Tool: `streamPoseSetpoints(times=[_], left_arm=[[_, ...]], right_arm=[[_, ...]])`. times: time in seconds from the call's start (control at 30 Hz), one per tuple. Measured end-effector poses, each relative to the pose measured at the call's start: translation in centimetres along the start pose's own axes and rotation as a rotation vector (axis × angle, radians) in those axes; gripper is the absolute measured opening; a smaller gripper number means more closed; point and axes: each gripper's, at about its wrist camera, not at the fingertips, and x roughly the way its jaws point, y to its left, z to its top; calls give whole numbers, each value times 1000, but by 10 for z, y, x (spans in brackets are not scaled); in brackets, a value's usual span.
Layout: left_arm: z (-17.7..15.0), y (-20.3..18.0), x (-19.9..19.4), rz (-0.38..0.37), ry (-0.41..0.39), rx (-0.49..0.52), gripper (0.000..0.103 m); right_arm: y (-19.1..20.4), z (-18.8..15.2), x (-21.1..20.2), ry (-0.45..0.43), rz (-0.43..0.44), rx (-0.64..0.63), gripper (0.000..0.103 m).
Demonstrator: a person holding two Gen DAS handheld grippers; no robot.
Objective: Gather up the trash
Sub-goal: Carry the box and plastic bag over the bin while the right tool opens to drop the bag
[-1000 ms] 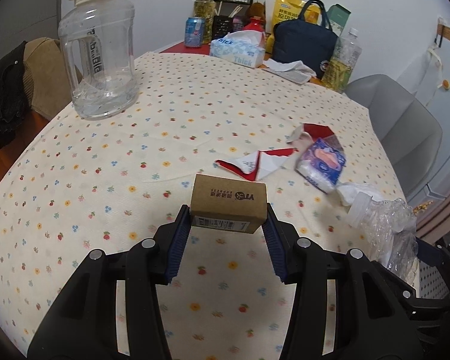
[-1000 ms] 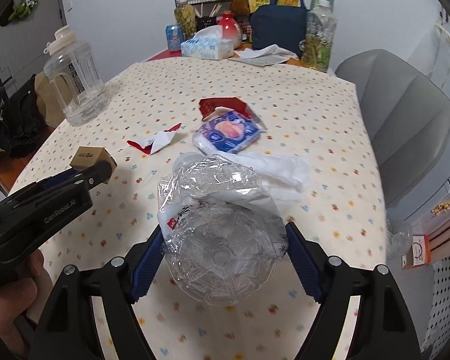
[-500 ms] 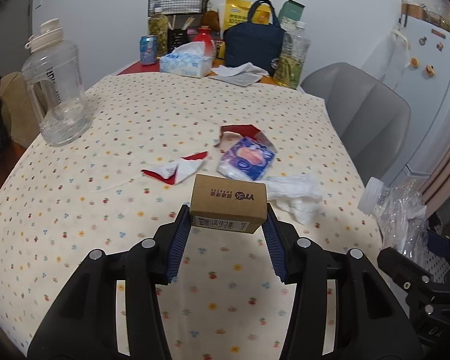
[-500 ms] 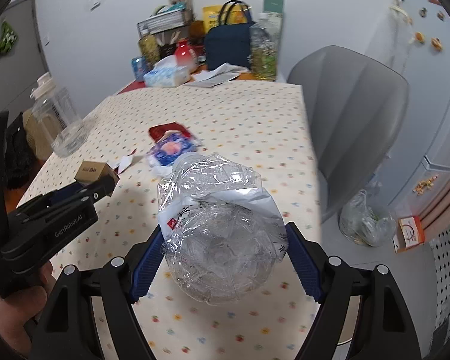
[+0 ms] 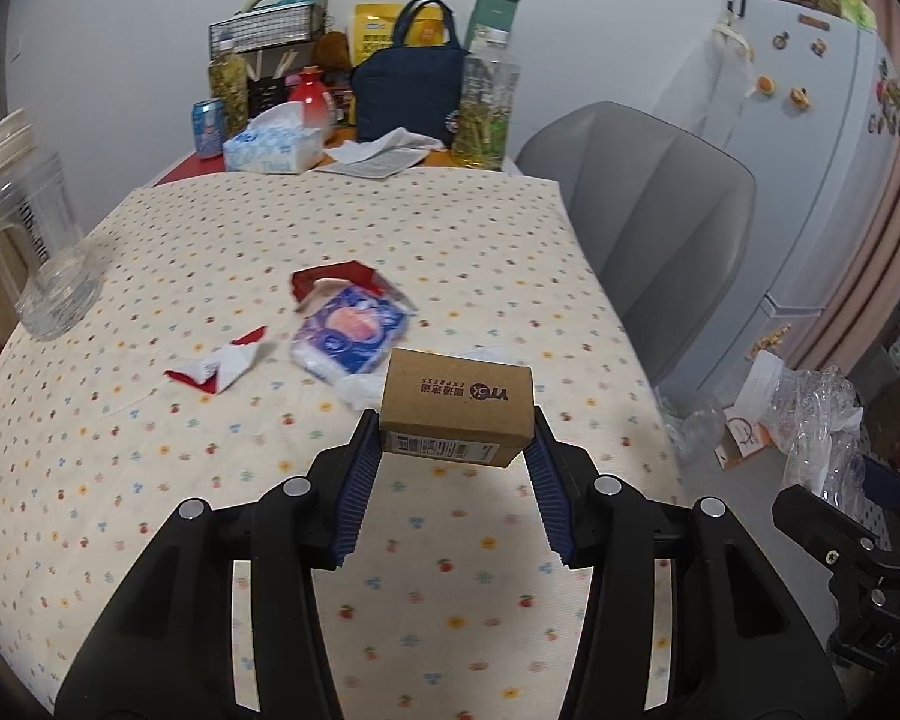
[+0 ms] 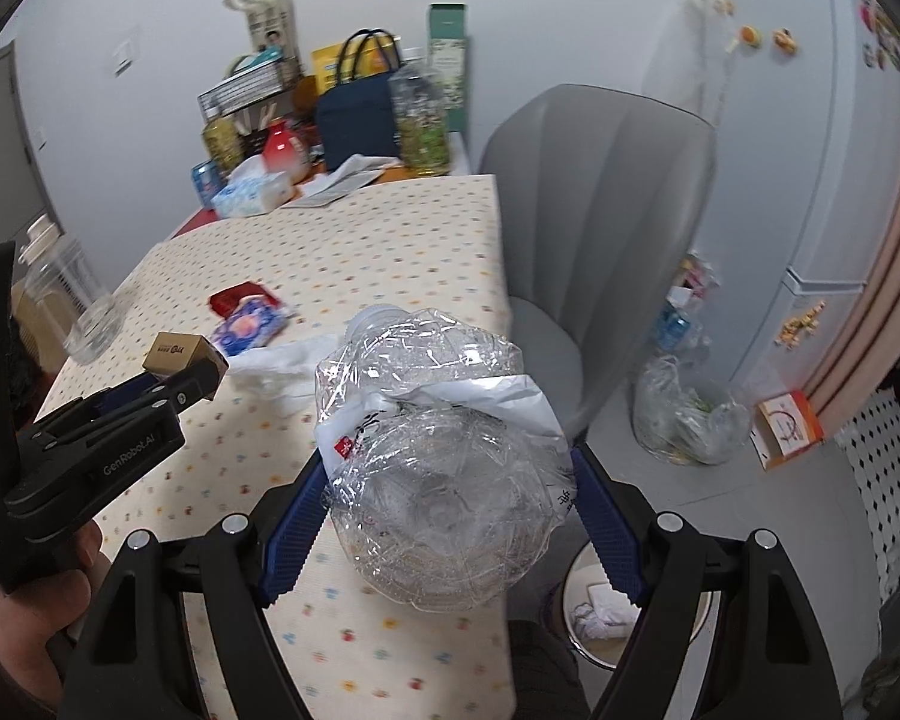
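My left gripper (image 5: 456,450) is shut on a small brown cardboard box (image 5: 457,405) and holds it above the table's near edge; the box also shows in the right wrist view (image 6: 177,354). My right gripper (image 6: 444,480) is shut on a crushed clear plastic bottle (image 6: 438,480), held past the table's right edge above the floor. On the dotted tablecloth (image 5: 210,276) lie a blue tissue pack (image 5: 348,330), red and white wrapper scraps (image 5: 222,363) and a white crumpled tissue (image 6: 282,369).
A round bin (image 6: 606,606) with white paper in it stands on the floor under my right gripper. A grey chair (image 6: 594,228), a clear trash bag (image 6: 684,420) and a fridge (image 6: 810,120) are at right. A water jug (image 5: 30,252) and clutter (image 5: 402,84) sit on the table.
Both grippers have swung right with their loads. The bottle has gone from above the table to past its right edge, and the bin has come into view.
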Motion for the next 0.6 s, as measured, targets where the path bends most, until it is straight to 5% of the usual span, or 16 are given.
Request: streamPoseSetpoints(times=[0.6], left_arm=[[-3, -118, 28, -124, 58, 174, 48]], right_arm=[[-115, -21, -7, 8, -128, 184, 77]])
